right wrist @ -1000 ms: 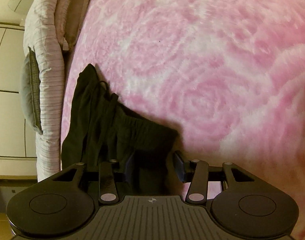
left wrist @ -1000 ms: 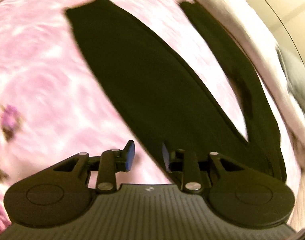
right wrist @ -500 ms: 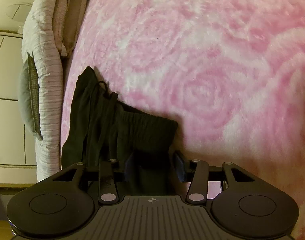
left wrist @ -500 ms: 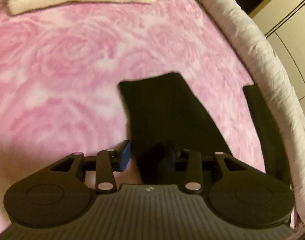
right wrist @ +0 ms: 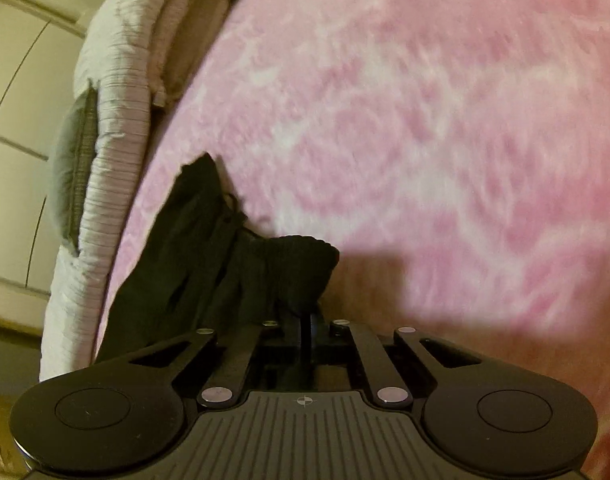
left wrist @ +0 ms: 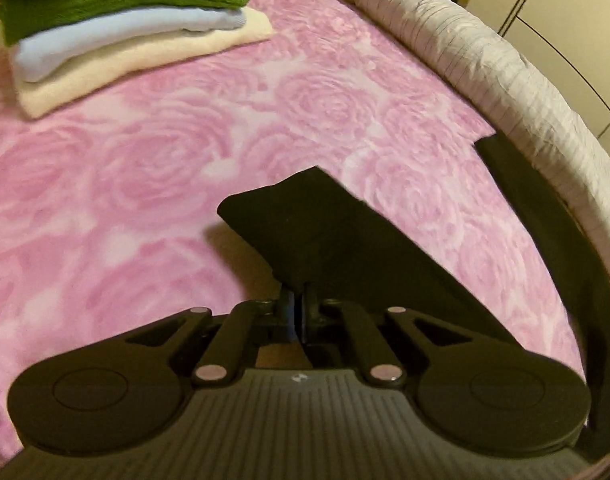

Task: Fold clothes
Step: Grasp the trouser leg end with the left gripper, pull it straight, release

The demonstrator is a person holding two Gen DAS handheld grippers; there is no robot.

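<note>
Now both tongs, left [left wrist: 297, 304] and right [right wrist: 307, 318], angled downward, clamped on black trousers [left wrist: 329, 232].

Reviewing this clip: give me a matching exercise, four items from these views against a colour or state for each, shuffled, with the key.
Items:
1. left gripper
2. green sweater
3. cream sweater
4. blanket

States:
A. bottom of the folded stack
B. pink, rose pattern
C. shut on the black pants
D. above the light blue layer

Pairs: 1-C, 2-D, 3-A, 4-B
</note>
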